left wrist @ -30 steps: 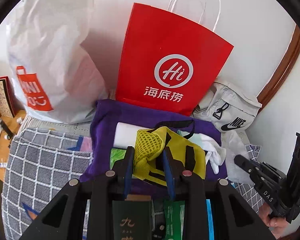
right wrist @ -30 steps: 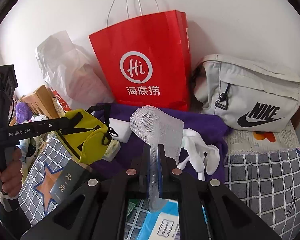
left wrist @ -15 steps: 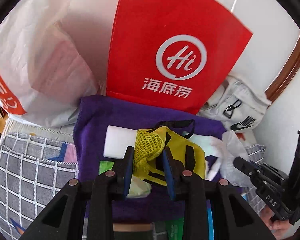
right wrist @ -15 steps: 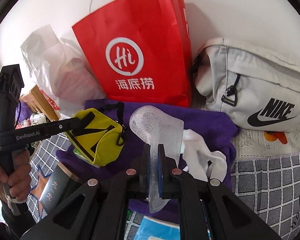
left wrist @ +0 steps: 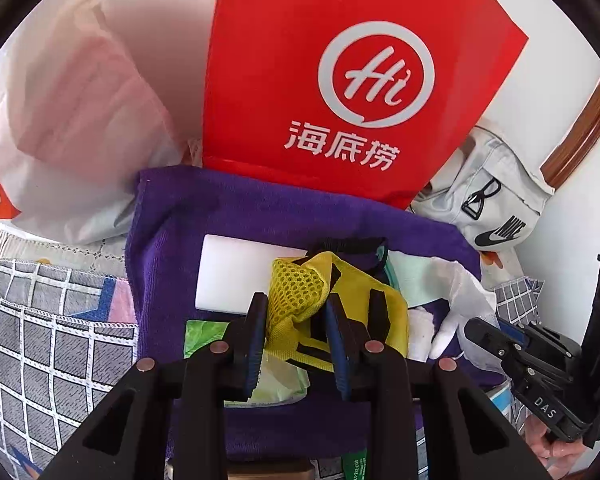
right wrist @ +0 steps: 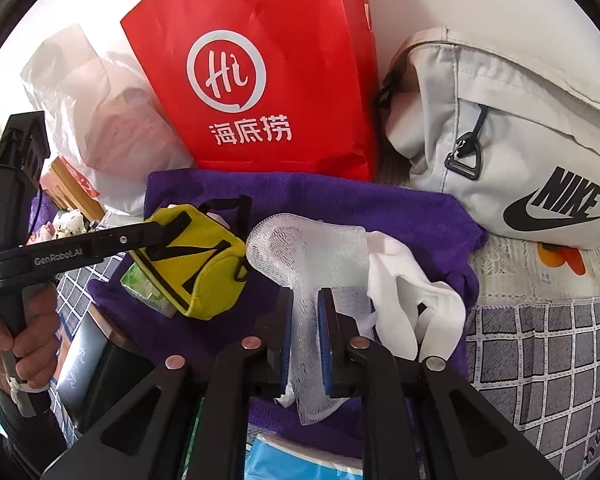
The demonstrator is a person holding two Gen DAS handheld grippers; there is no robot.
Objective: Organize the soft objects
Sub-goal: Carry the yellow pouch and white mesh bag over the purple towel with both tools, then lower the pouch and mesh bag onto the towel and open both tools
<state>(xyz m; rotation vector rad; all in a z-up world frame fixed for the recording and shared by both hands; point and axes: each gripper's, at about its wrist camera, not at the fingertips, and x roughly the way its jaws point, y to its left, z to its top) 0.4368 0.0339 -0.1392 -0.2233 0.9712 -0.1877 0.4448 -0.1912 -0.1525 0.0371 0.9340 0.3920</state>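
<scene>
Left wrist view: the red paper bag [left wrist: 352,80] fills the top, white "Hi" in a speech-bubble ring with 海底捞 beneath, closer and larger than a second ago. To its left a white plastic bag [left wrist: 68,120] shows only a sliver of its red logo. On the right a pale grey NIKE bag [left wrist: 496,208] with swoosh. The left gripper [left wrist: 296,336] is clamped on the yellow mesh pouch [left wrist: 320,304], held over the purple towel [left wrist: 228,208], where a white block [left wrist: 236,276] and a green tissue pack [left wrist: 204,332] lie. The right gripper [left wrist: 476,332] enters at the right edge, "DAS" readable on its body.

Right wrist view: same red bag [right wrist: 260,80], same 海底捞 lettering, and the NIKE bag [right wrist: 500,152] looms big. The left gripper [right wrist: 140,236] reads "GenRobot.AI" along its arm, pouch [right wrist: 200,264] in its grip, a hand [right wrist: 24,336] on the handle. The right gripper [right wrist: 304,320] has just been easing its jaws apart; the white mesh sleeve [right wrist: 308,256] sits between the pads, draping onto the towel [right wrist: 340,208] beside a white glove [right wrist: 412,300]. Whether the pads press it, I cannot tell. Both tools sit lower over the towel than a second ago.
</scene>
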